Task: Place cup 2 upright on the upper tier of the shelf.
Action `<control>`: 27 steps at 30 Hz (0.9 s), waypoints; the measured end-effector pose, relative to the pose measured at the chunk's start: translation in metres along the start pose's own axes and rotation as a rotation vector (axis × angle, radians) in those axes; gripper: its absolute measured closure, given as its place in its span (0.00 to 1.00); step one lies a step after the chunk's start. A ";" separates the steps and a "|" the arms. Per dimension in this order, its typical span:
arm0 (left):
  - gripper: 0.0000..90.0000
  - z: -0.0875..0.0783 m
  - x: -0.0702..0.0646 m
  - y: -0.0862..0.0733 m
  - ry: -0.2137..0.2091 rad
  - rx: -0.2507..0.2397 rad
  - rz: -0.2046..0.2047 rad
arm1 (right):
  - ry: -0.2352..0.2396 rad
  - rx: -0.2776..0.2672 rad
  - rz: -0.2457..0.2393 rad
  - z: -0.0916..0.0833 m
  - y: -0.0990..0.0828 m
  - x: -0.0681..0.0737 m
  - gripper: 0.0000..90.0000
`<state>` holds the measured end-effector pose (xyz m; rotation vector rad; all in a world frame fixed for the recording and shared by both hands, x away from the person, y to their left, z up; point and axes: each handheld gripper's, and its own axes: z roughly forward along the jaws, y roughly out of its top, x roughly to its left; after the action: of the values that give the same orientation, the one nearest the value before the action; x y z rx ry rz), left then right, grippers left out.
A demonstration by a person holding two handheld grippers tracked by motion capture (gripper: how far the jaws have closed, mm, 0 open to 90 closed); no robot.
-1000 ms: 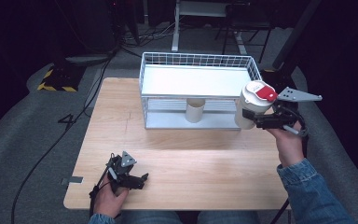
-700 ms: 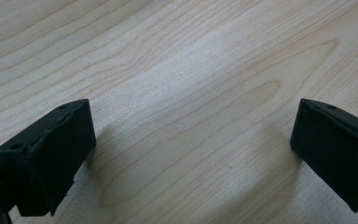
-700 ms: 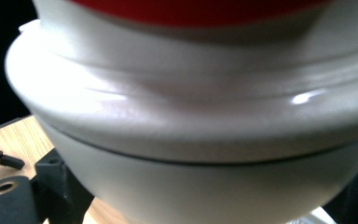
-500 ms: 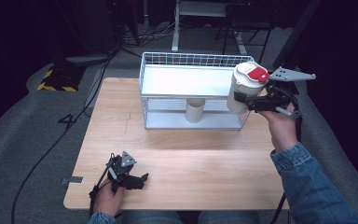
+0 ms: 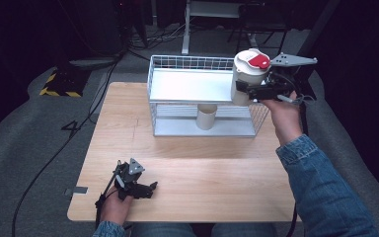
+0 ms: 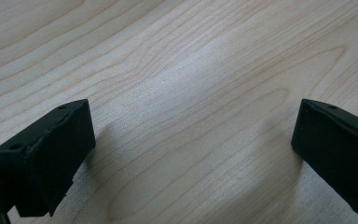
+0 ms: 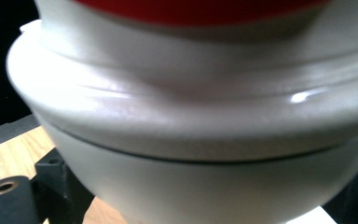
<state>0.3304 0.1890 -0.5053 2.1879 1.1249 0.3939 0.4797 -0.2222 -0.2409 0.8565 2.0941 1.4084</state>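
Observation:
A white canister with a red-tabbed lid (image 5: 249,76) is held in the air over the right end of the white wire shelf rack (image 5: 177,63), with my right gripper (image 5: 257,92) shut on its body. Up close in the right gripper view the canister (image 7: 200,121) spans the frame, its red lid at the top. A beige cylinder (image 5: 207,116) stands on the rack's lower level. My left gripper (image 5: 147,188) rests on the wooden table (image 5: 187,173) near the front left edge; its jaws stand wide open over bare wood (image 6: 191,107).
The rack's white upper shelf (image 5: 192,86) is bare left of the canister. Black cables (image 5: 54,148) run across the grey floor left of the table. A yellow-and-black striped mat (image 5: 59,84) lies at the far left.
My right gripper has lifted the canister up and away from me, from beside the rack's right front corner to above its upper shelf. The left gripper has stayed put.

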 end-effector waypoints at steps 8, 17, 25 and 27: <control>0.00 0.000 0.000 0.000 0.000 0.001 0.002 | 0.002 -0.022 0.035 0.022 0.008 -0.002 0.10; 0.00 0.000 0.000 0.000 0.001 0.000 0.001 | -0.006 -0.033 0.065 0.049 0.018 -0.007 0.10; 0.00 0.000 0.000 0.000 0.001 0.002 0.004 | -0.013 -0.029 0.077 0.066 0.022 -0.004 0.10; 0.00 0.000 0.000 0.000 0.001 0.002 0.004 | -0.005 -0.032 0.085 0.073 0.023 -0.002 0.10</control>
<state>0.3306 0.1892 -0.5051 2.1925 1.1221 0.3955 0.5366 -0.1711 -0.2460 0.9446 2.0476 1.4777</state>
